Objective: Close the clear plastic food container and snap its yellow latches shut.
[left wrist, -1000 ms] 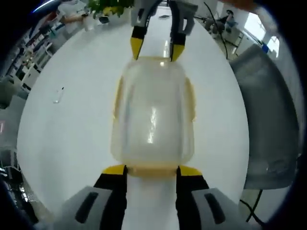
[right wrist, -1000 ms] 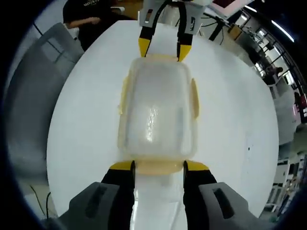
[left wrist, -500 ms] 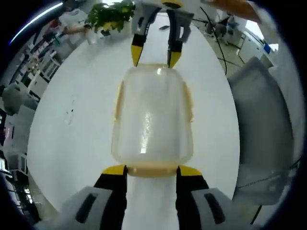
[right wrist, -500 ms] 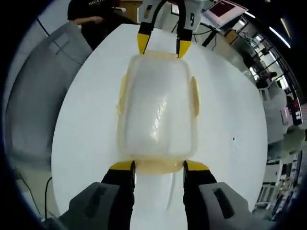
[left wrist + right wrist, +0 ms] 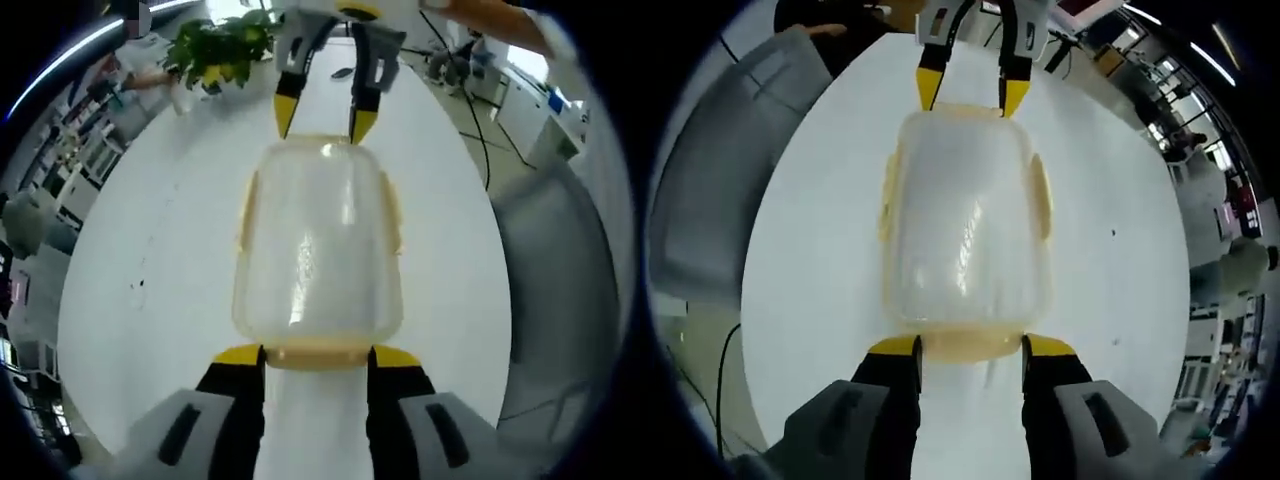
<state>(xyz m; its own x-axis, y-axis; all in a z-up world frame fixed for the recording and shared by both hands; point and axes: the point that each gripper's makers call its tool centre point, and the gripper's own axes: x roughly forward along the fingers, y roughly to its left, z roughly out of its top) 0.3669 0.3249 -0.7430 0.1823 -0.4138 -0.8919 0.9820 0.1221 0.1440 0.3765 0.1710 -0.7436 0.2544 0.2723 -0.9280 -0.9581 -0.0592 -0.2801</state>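
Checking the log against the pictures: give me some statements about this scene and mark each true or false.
1. The clear plastic food container sits on a round white table. True.
2. The left gripper and the right gripper face the container from opposite ends. True.
3. The container holds red fruit. False: nothing coloured shows inside.
4. A leafy green plant stands at the table's far edge in the left gripper view. True.
5. The latches are blue. False: yellow.

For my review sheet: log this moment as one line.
container lid on | left gripper, right gripper at opposite ends | white table
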